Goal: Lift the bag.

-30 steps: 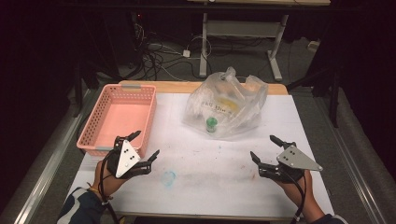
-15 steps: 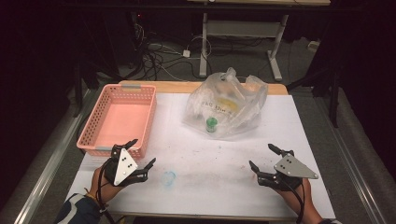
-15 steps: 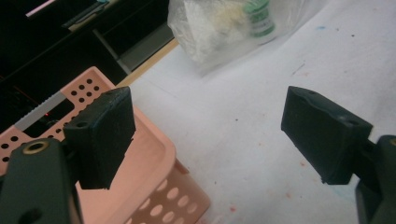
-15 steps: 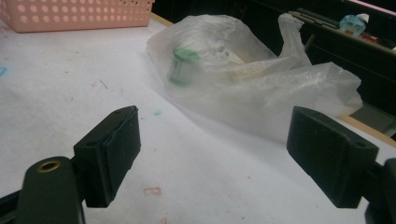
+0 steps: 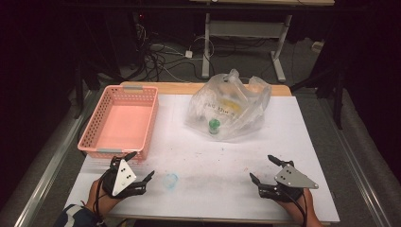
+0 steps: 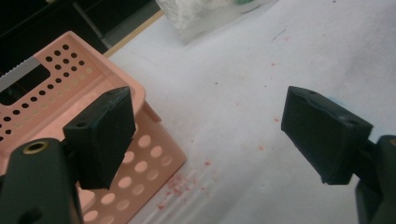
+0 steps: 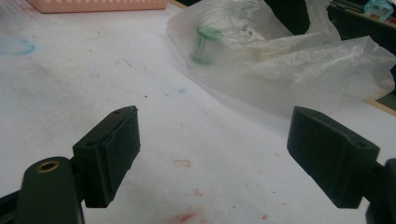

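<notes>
A: Both hand-held grippers have slid back toward the near desk edge since a second ago; the bag and basket haven't budged.

B: And the plastic bag (image 5: 230, 106)?

A: It lies at the far middle of the desk (image 5: 312, 142), crumpled, with a green-capped item (image 5: 215, 126) inside. Well apart from both grippers, ahead of them.

B: Their state?

A: The left hand-held gripper (image 5: 136, 166) and the right hand-held gripper (image 5: 263, 169) both stand with jaws wide apart, holding nothing. The left one sits just by the near corner of the pink basket (image 5: 120, 120).

B: So which step?

A: I'd judge it the start, before any reach. Next calls for moving forward to the bag and pinching thin film, which may slip or drag.
</notes>
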A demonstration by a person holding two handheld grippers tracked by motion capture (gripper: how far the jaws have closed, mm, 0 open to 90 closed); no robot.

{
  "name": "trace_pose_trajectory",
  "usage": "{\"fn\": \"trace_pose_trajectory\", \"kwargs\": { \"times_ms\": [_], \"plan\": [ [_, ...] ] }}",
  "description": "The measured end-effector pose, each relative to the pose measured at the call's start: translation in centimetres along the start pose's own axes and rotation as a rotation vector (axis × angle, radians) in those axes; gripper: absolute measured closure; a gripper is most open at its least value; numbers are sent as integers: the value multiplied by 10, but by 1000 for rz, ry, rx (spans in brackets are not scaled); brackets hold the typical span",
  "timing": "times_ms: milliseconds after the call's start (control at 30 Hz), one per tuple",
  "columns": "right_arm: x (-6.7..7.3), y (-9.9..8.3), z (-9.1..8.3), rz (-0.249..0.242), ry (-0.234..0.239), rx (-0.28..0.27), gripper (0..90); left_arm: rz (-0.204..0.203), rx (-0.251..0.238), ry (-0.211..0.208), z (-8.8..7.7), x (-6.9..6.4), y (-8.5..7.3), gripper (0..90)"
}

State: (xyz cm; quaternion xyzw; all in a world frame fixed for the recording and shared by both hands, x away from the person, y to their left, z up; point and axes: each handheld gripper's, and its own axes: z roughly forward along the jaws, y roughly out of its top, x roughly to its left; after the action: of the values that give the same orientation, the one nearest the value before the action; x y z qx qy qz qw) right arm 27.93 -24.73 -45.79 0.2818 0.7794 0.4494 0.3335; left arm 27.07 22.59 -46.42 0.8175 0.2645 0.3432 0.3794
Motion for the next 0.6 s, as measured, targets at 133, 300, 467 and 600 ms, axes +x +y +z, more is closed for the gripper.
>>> {"fn": "trace_pose_trajectory", "kwargs": {
  "times_ms": [133, 300, 467, 600],
  "plan": [
    [1, 1, 0, -6, 2, 3, 177, -9, -3, -1, 0, 1, 0, 175],
    [2, 2, -1, -16, -1, -5, 178, -8, -5, -7, 0, 2, -1, 175],
    [4, 3, -2, -24, 0, -9, 178, -8, -12, -5, -3, 2, -1, 175],
    [4, 4, -3, -27, 0, -7, 178, -3, -13, -10, -2, 2, 0, 175]
  ]
}}
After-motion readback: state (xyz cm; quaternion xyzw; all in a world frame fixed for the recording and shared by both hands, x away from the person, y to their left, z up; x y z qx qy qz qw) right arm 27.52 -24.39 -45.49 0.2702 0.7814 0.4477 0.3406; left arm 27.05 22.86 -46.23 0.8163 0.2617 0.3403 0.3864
